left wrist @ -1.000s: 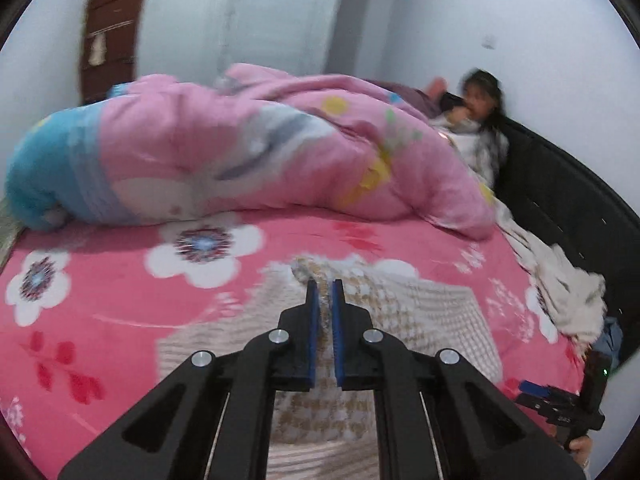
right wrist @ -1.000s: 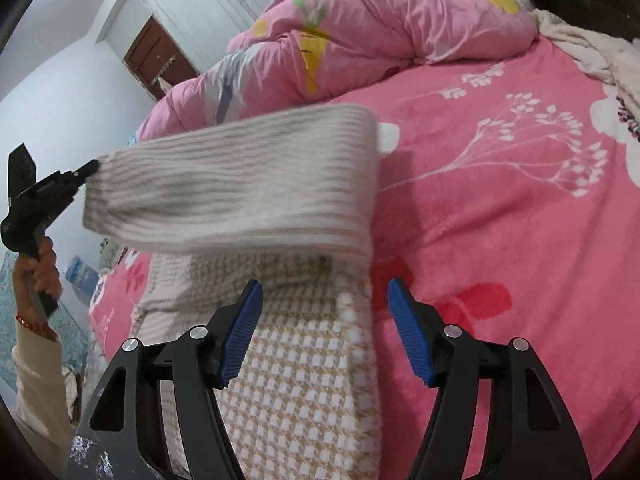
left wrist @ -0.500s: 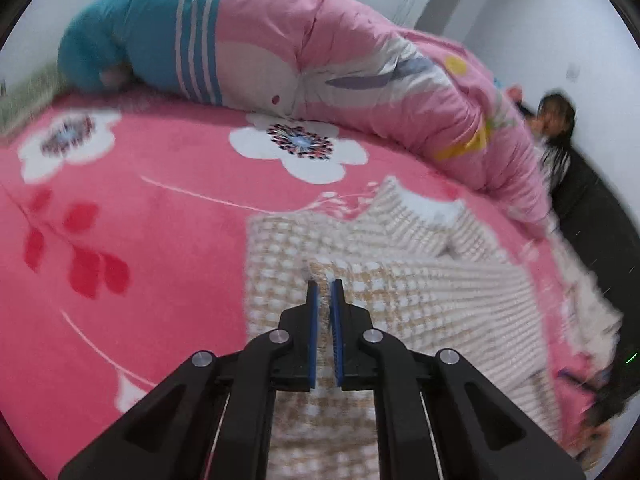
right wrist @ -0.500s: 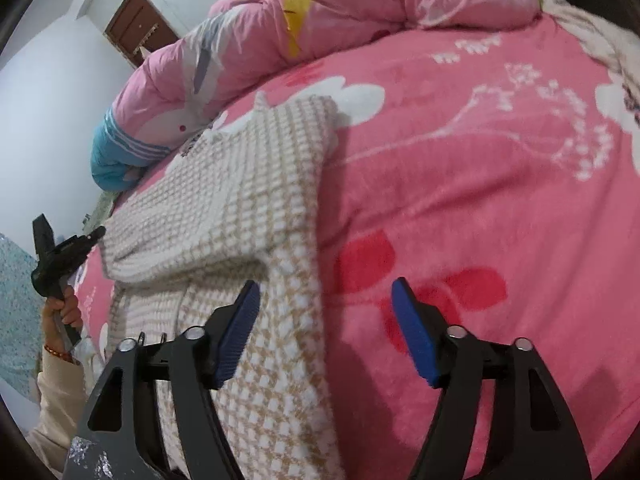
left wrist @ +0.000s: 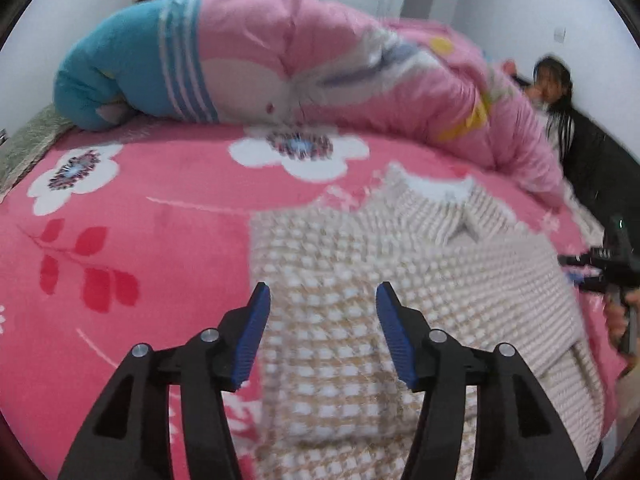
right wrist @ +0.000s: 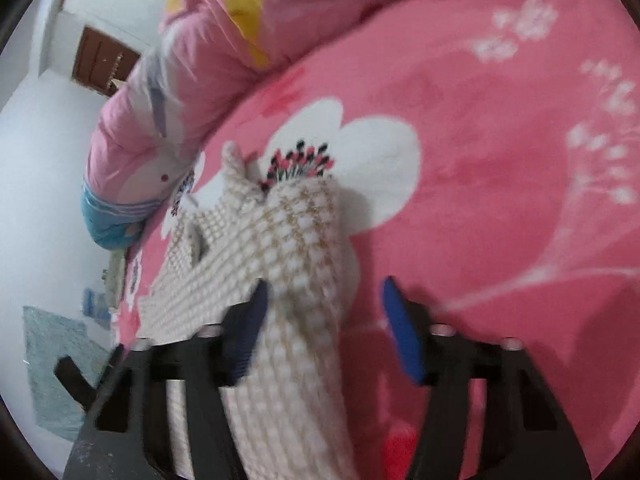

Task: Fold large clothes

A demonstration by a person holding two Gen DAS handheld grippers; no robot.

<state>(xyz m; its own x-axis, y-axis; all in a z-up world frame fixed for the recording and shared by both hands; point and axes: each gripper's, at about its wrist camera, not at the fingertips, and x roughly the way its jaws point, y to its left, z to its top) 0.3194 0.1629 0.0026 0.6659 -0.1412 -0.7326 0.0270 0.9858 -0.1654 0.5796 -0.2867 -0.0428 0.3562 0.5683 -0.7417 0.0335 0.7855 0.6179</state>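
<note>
as the l gripper point(left wrist: 322, 312) opens over the sweater point(left wrist: 400, 280), r gripper point(right wrist: 324, 312) closes round its edge, prob not pinching yet

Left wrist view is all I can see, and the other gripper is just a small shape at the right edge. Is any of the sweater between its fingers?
Observer: Yes. In the right wrist view, a raised fold of the sweater stands between the fingers of the right gripper, whose jaws are closing.
Operator: Are both pads on the knit?
Observer: No. The blue pad on the picture's right is clear of the fold, with bare pink sheet showing between them.
Operator: Anything off the bed on that side?
Observer: A teal rug lies on the floor beyond the bed's edge.
</note>
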